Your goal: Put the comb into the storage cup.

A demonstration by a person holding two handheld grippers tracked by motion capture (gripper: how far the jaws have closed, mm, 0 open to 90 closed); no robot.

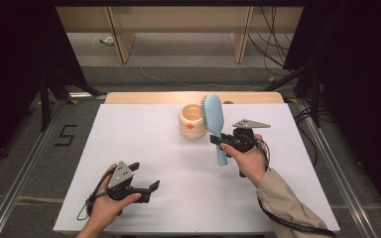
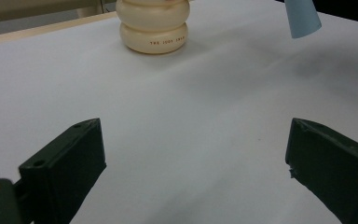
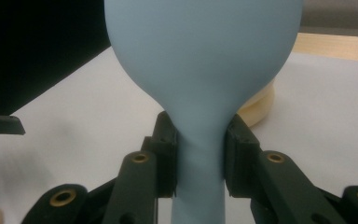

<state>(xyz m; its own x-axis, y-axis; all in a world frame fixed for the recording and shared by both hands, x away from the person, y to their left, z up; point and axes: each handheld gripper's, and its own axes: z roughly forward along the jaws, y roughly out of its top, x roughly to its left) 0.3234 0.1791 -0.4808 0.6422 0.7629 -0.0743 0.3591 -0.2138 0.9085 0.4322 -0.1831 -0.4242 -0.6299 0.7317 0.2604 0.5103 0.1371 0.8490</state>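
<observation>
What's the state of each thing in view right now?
Light blue hairbrush: lifted off the table, upright, head up, clamped at the neck.
Cream ribbed cup: upright on the white table, open top, beside the hairbrush; contact between them cannot be told.
Right gripper: jaws shut on the hairbrush.
Left gripper: jaws open, nothing between them, low over the table.

A: What stands on the white surface (image 1: 144, 148)?

B: A cream ribbed wooden cup (image 1: 192, 122) near the far edge, with the pale blue plastic hairbrush (image 1: 215, 124) upright just right of it.

A: And room to pass?

B: Bare sheet all along the left half and the near strip between both hands.
</observation>
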